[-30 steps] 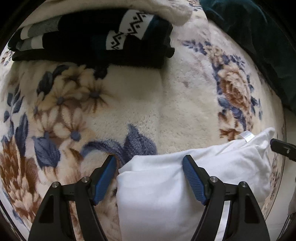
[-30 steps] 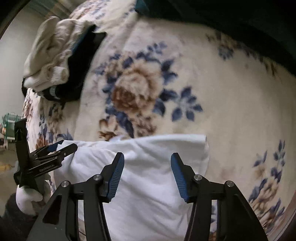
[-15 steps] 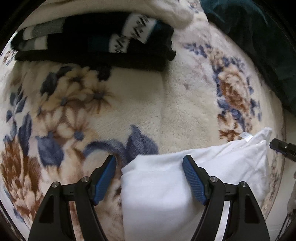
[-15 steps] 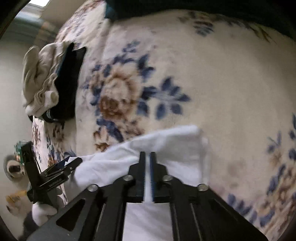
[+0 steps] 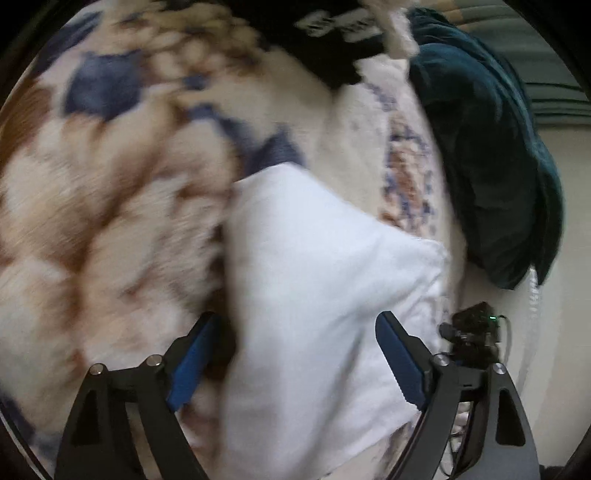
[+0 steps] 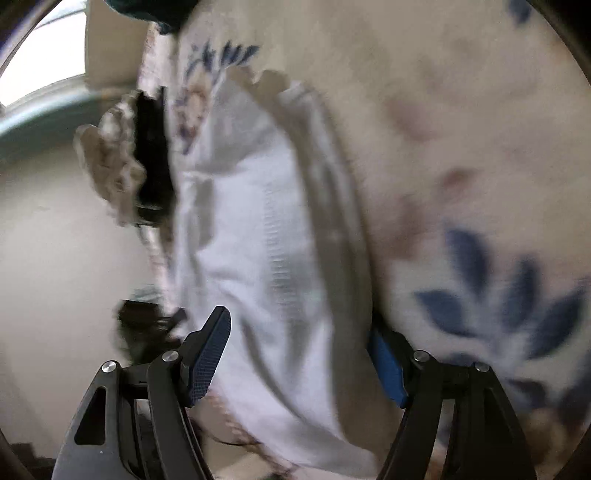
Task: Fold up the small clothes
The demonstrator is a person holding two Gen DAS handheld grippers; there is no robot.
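Note:
A folded white garment (image 5: pixel 314 280) lies on the cream floral blanket (image 5: pixel 110 206). My left gripper (image 5: pixel 295 354) is open, its blue pads on either side of the garment's near end. In the right wrist view the same white garment (image 6: pixel 258 240) runs between the open fingers of my right gripper (image 6: pixel 299 350). Both views are blurred by motion. I cannot tell whether the pads touch the cloth.
A stack of folded dark patterned clothes (image 5: pixel 332 33) with a cream knit on top lies at the far end of the blanket. A dark teal blanket (image 5: pixel 491 166) is bunched at the right. The other gripper (image 5: pixel 472 336) shows by the garment's right corner.
The right gripper shut on the white garment half a second ago and now stands open. Both cameras have swung sharply, and the garment now sits further up between the left fingers.

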